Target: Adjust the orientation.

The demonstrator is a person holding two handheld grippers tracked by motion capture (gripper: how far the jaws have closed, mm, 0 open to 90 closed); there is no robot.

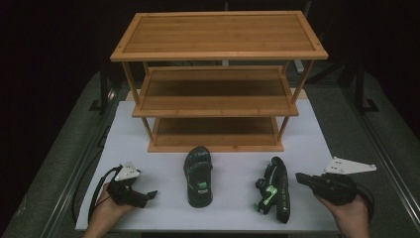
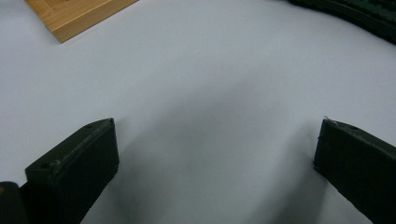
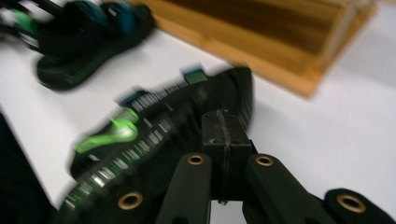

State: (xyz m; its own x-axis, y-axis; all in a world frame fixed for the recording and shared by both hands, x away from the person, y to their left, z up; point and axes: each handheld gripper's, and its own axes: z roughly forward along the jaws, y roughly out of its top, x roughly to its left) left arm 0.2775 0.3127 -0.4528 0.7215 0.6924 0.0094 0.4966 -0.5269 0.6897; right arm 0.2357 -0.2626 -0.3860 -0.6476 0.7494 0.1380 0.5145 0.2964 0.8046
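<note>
Left gripper (image 1: pixel 148 195) agape; right gripper (image 1: pixel 300 177) closed beside sandal (image 1: pixel 274 191)

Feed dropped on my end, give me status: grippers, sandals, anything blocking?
Left gripper open, empty. Right gripper shut, empty, beside tipped sandal. Other sandal flat, before the rack. Nothing blocking.
</note>
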